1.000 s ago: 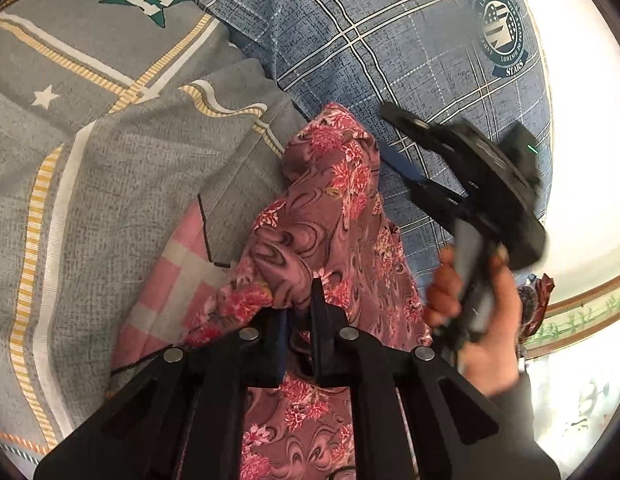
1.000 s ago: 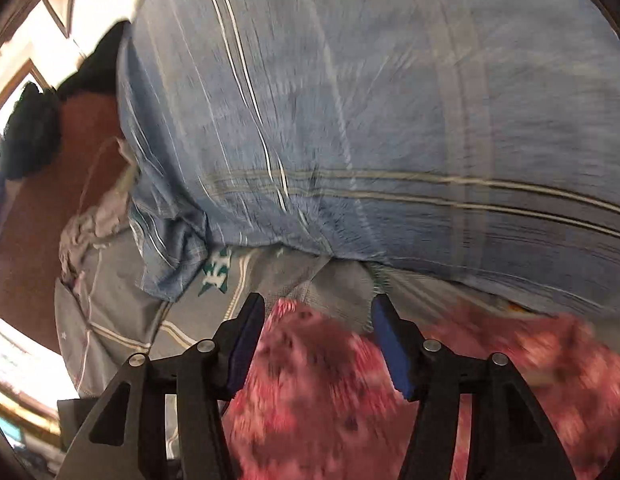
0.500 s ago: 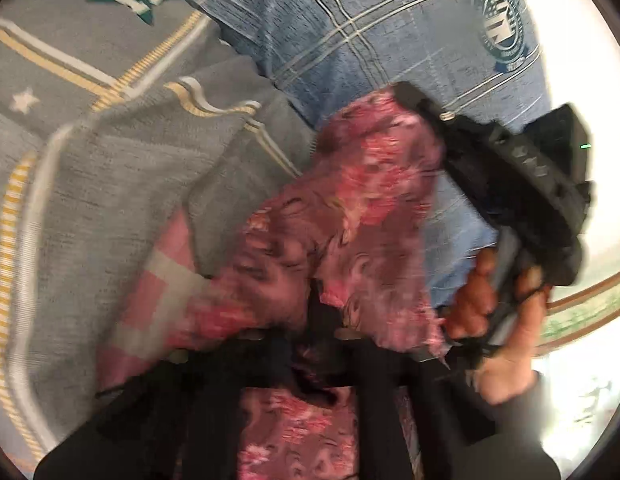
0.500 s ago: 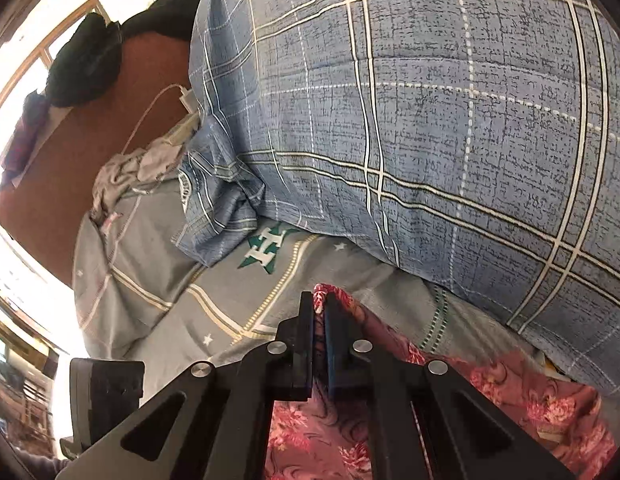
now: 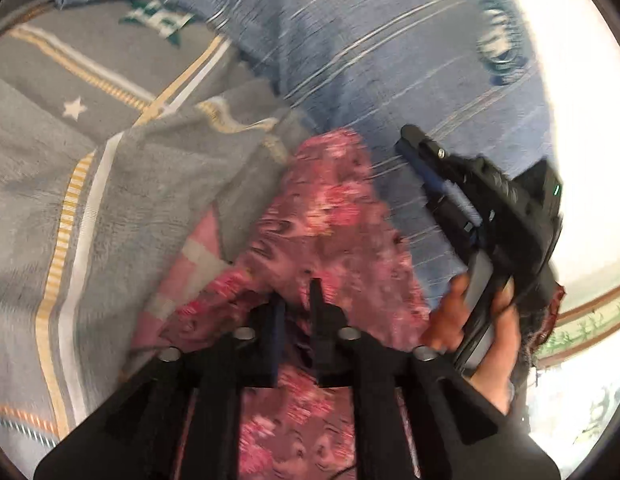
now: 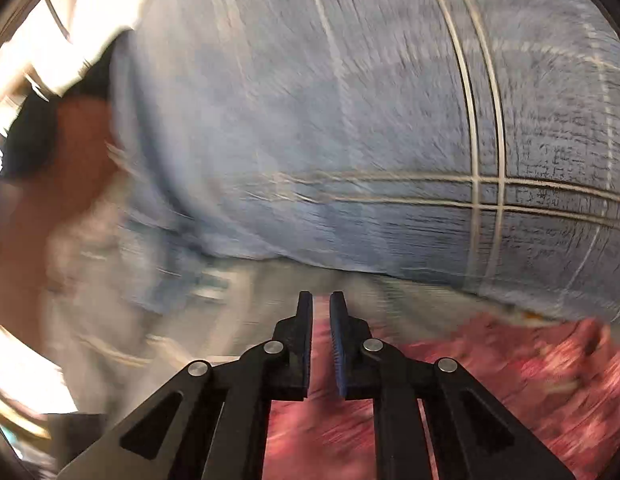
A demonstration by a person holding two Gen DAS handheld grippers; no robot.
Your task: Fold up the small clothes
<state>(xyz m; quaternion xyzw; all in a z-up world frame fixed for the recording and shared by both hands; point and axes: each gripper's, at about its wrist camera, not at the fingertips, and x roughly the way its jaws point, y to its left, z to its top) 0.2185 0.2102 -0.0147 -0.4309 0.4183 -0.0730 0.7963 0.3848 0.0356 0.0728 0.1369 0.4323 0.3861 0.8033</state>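
Nearest, left gripper [image 5: 296, 304] with jaws slightly apart, floral cloth [image 5: 333, 232] bunched between them; whether pinched, cannot tell through the blur. Cloth draped over grey sheet [image 5: 122, 184], its far tip touching blue checked pillow [image 5: 369, 60]. Right of the cloth, just beside it, right gripper [image 5: 419, 160] held in a hand [image 5: 493, 340], clear of the fabric. In the right wrist view, right gripper [image 6: 321, 320] narrowly parted, nothing gripped, floral cloth [image 6: 509, 376] below, blue checked pillow [image 6: 349, 128] beyond.
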